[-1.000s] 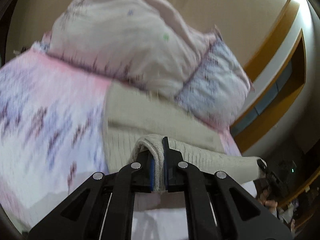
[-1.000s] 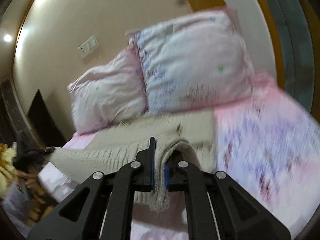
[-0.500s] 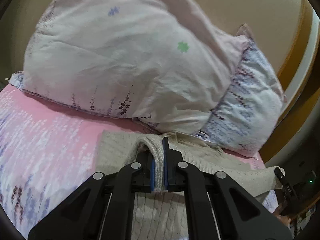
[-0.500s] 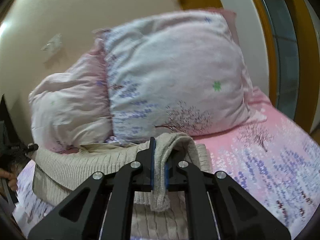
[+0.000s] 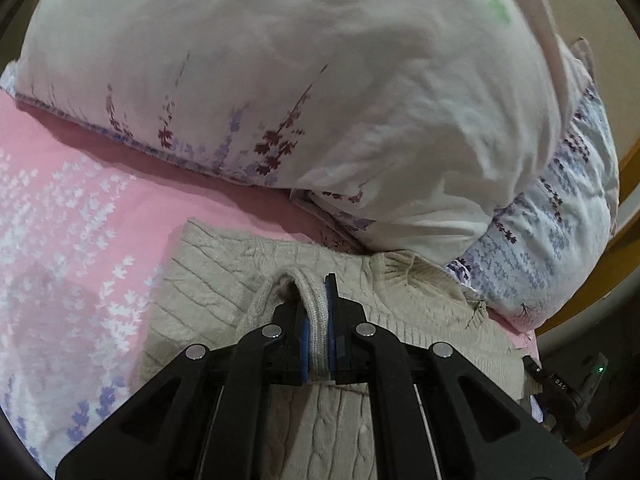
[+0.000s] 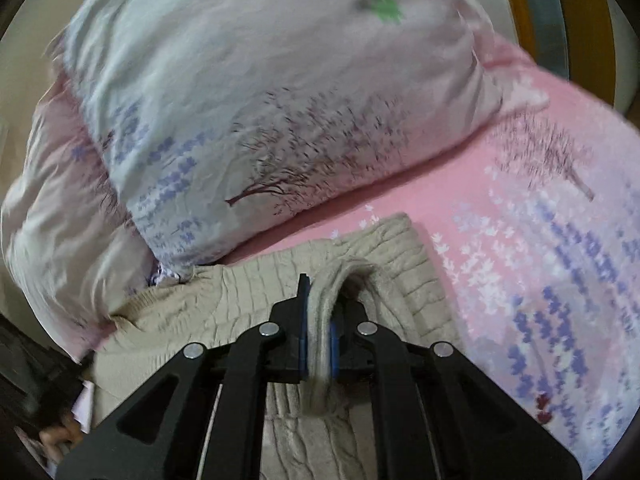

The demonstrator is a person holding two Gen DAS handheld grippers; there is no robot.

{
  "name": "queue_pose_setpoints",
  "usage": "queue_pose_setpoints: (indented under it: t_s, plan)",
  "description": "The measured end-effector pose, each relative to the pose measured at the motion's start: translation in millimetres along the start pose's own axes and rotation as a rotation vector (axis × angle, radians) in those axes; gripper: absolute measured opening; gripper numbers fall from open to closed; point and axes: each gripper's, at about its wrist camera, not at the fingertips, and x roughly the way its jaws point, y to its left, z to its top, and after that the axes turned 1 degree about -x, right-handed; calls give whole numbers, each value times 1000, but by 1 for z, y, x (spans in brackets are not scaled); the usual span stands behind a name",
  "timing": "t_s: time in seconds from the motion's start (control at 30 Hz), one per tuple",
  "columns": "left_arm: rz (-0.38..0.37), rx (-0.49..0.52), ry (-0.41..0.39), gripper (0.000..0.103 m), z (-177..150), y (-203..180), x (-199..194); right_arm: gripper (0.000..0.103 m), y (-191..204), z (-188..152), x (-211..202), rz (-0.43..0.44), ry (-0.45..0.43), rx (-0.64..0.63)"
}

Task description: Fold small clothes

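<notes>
Left wrist view shows the left gripper (image 5: 318,340) and right gripper (image 6: 318,340) each clenched on the sweater's (image 5: 208,276) hem over the bed (image 5: 60,220); lower both corners level, then release.

A beige cable-knit sweater (image 5: 224,280) is lying spread on a pink floral bedsheet (image 5: 60,216), its far edge sitting just in front of two pillows (image 5: 320,80). Its ribbed hem (image 5: 316,320) is arching up in a pinched loop at the left; another hem loop (image 6: 324,320) is rising at the right, folded back over the sweater's body.
</notes>
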Motion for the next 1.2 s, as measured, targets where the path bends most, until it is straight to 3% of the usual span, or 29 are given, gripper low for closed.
queue_pose_setpoints:
  t_s: [0.03,0.1,0.17,0.33,0.37,0.5,0.63,0.7,0.87,0.93,1.07,1.2]
  plan:
    - [3,-14,19,6,0,2,5,19,-4,1,5,21,27,33]
    - [-4,-33,33,7,2,2,8,40,-6,3,3,76,34,64]
    - [-11,-43,43,11,4,2,10,51,-5,4,-2,131,32,88]
    - [-119,-79,63,57,11,-1,13,63,-20,11,-1,274,16,270]
    - [-127,-84,60,60,11,-3,12,67,-25,13,2,297,14,323]
    - [-113,-91,33,71,15,-5,6,65,-32,18,7,267,8,394]
    - [-115,-87,35,71,17,6,-1,65,-32,18,1,182,-13,351]
    - [-102,-59,45,71,15,8,-8,59,-32,15,-3,158,9,318]
    - [-67,68,79,71,3,21,-38,57,-26,5,-54,24,-50,34]
    - [-48,121,91,71,-6,29,-52,48,-31,-4,-68,-22,-20,-65]
    - [-56,238,77,68,-28,36,-81,33,-52,-25,-73,-28,93,-73]
    - [-23,308,95,61,-42,31,-85,30,-56,-43,-82,-6,104,-89]
